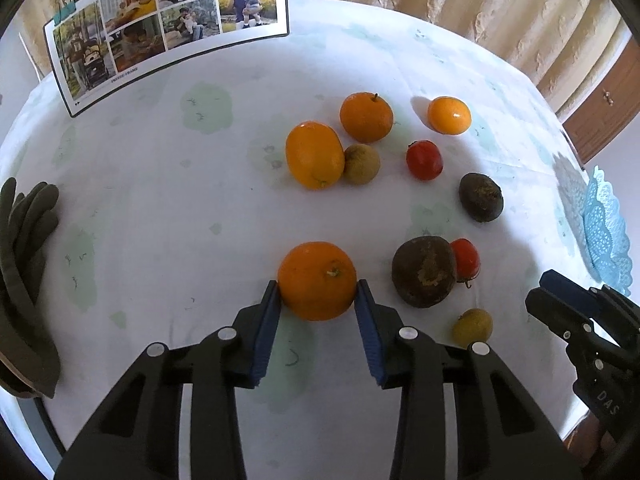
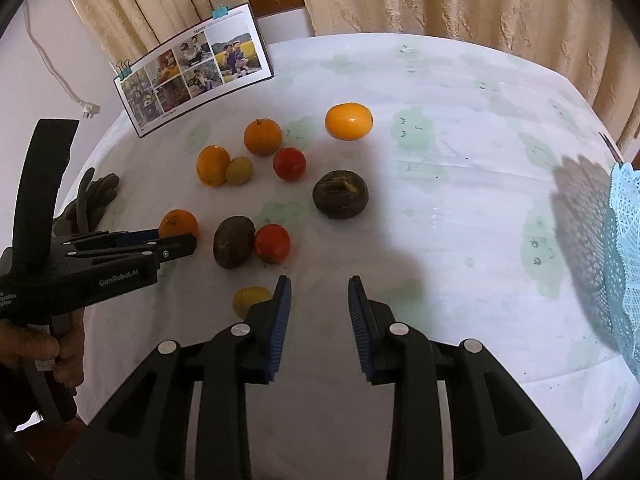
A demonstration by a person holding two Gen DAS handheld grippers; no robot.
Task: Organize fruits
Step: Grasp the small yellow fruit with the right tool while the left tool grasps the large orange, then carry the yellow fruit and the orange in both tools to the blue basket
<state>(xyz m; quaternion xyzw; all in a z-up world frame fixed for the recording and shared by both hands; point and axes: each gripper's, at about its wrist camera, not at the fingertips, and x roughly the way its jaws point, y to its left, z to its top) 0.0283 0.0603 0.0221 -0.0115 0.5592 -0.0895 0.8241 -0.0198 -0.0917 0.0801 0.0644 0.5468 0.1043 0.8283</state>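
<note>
The left gripper [image 1: 317, 294] pinches an orange [image 1: 317, 280] at the lower centre of the left wrist view, on the tablecloth [image 1: 160, 200]. The right gripper [image 2: 319, 292] is empty, its jaws nearly together. The pads catch the fruit only at its sides, so I judge it may roll free against the dark fruit [image 1: 424, 271].

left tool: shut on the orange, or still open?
Shut on the orange: both blue pads of the left tool press its sides in the left wrist view.
</note>
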